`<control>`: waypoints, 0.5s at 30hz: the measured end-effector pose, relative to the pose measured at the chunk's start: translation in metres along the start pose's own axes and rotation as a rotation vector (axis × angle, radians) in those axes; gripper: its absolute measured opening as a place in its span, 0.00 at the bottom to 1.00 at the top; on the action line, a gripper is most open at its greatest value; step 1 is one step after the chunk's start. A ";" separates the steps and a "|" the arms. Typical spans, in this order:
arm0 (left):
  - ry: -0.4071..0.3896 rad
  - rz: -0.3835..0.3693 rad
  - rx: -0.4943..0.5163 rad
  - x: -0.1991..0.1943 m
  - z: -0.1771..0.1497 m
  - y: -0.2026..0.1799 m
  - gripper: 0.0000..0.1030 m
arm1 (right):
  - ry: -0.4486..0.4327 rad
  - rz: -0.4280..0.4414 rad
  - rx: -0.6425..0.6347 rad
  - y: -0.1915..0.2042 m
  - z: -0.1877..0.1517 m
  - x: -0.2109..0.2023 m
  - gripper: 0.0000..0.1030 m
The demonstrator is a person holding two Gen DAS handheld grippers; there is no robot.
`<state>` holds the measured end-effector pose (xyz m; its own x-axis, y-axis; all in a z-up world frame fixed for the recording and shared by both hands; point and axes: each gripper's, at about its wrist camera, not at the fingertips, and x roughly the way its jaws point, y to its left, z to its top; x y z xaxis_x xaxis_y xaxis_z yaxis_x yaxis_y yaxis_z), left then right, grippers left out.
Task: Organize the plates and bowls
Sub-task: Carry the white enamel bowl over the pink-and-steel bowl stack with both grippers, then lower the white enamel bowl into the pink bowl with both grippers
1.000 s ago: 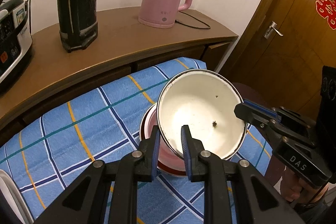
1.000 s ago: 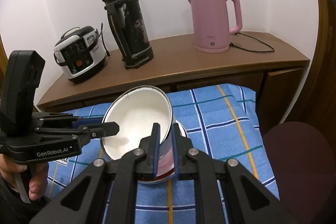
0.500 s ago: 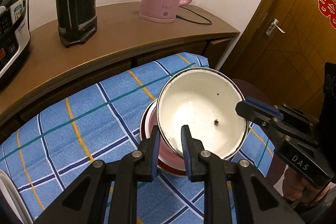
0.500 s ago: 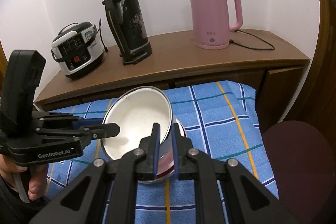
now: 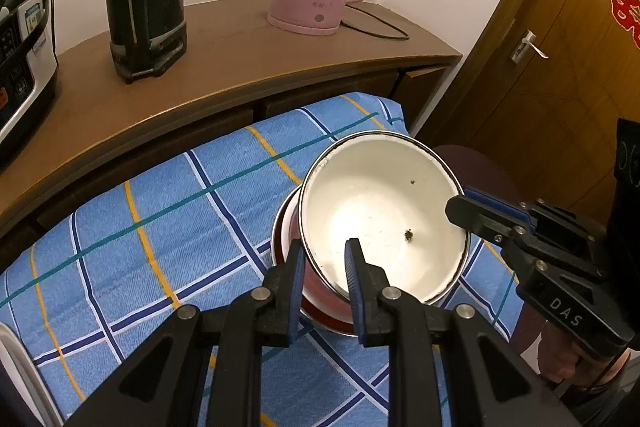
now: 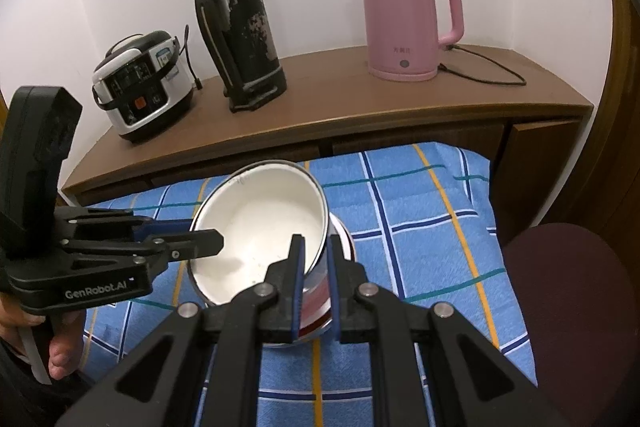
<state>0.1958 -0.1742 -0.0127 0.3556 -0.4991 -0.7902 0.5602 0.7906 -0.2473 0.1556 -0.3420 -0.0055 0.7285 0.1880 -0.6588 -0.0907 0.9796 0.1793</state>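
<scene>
rice cooker [image 5: 22, 67] cut off by left frame edge. red bowl [image 5: 320, 307] mostly hidden under white bowl [image 5: 380, 219]. label on pink kettle [image 6: 404, 57] too small to read.

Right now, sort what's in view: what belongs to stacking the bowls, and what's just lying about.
Job:
white bowl
pink bowl
left gripper
right gripper

Lying about:
kettle
flask
cooker
cloth
stool

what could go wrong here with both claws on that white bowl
1. The white bowl sits tilted in the pink bowl, pinched at its rim by the left claw and right claw; uneven pulls may slip it.
2. The stack sits near the edge of the blue checked cloth and could slide off.
</scene>
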 end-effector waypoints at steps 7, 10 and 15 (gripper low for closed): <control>0.010 0.006 0.003 0.004 -0.001 0.001 0.22 | 0.015 -0.002 0.002 -0.001 -0.004 0.004 0.11; 0.010 0.007 0.006 0.003 -0.002 0.000 0.22 | 0.020 -0.004 0.002 -0.001 -0.005 0.006 0.11; 0.016 0.007 0.010 0.005 -0.002 0.000 0.22 | 0.026 -0.007 0.004 -0.002 -0.006 0.007 0.11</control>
<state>0.1961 -0.1765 -0.0178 0.3475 -0.4879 -0.8008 0.5654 0.7903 -0.2361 0.1575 -0.3424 -0.0149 0.7109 0.1834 -0.6789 -0.0833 0.9806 0.1777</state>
